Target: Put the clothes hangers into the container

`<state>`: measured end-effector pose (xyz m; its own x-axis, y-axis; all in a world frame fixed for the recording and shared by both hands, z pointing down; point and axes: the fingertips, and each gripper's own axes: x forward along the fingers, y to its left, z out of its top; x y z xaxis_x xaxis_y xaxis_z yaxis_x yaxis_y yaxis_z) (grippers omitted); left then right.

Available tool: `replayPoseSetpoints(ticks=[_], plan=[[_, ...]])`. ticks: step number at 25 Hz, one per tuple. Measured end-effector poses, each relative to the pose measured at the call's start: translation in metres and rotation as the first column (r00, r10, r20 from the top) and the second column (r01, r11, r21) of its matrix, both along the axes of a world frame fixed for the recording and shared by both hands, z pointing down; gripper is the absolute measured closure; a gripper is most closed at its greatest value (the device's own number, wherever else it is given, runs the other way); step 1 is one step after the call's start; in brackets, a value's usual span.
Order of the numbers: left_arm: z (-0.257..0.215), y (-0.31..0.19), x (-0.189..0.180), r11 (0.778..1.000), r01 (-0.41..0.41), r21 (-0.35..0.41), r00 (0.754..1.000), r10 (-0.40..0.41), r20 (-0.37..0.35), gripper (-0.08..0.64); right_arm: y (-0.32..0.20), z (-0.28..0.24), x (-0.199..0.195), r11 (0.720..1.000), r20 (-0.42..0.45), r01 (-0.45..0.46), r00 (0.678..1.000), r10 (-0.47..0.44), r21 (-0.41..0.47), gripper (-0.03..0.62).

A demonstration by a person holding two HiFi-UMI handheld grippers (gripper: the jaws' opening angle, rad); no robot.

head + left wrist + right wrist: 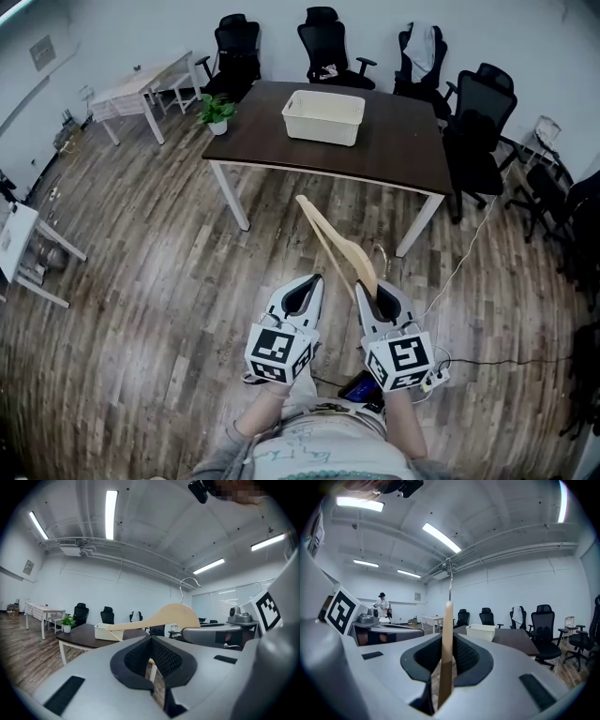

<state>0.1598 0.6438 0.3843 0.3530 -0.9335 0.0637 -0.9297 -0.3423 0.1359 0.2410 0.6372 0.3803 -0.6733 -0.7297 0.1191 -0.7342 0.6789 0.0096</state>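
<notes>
1. The wooden clothes hanger [339, 246] is pinched between the pads of my right gripper [375, 295]. They close on its flat sides near the wide middle part.
2. In the right gripper view the hanger stands on edge, upright between my jaws. Its metal hook [449, 576] rises above the wood.
3. In the head view one arm of the hanger reaches forward and to the left, away from my jaws and toward the table. I cannot make out its other arm.
4. The hanger is in the air over the wooden floor [159, 281], on the near side of the table and not touching it.
5. My left gripper [305, 292] is just beside the right one, level with it and pointing the same way. Its jaws are pressed together with nothing between them.
6. The container [323, 117], a white open tub, sits on the dark table [398, 145], well apart from the hanger. I cannot see into it.
7. A small potted plant [217, 112] stands at the table's far left corner.
8. Black office chairs [478, 122] line the far and right sides of the table.
9. A pale table [141, 89] stands further left by the wall.
10. The right gripper view shows a person [382, 603] in the background, at the far end of the room.
</notes>
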Motion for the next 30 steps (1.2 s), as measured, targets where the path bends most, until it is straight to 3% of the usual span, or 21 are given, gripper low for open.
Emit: replayPoseSetpoints(ticks=[14,22,30], plan=[[0.004,-0.068,-0.057,0.997,-0.071,-0.001,0.997,0.071,0.014,0.549,-0.062,0.008,-0.066,0.999,-0.009,-0.052,0.999,0.052,0.008,0.532],[0.009,-0.095,-0.062,0.998,-0.063,-0.019,0.998,0.063,0.007,0.549,-0.088,0.01,-0.071,0.998,-0.012,-0.059,0.998,0.059,-0.007,0.532],[0.004,-0.158,-0.053,0.997,-0.071,-0.012,0.997,0.071,0.02,0.549,-0.148,0.009,-0.067,0.999,-0.014,-0.047,0.999,0.046,-0.012,0.532]])
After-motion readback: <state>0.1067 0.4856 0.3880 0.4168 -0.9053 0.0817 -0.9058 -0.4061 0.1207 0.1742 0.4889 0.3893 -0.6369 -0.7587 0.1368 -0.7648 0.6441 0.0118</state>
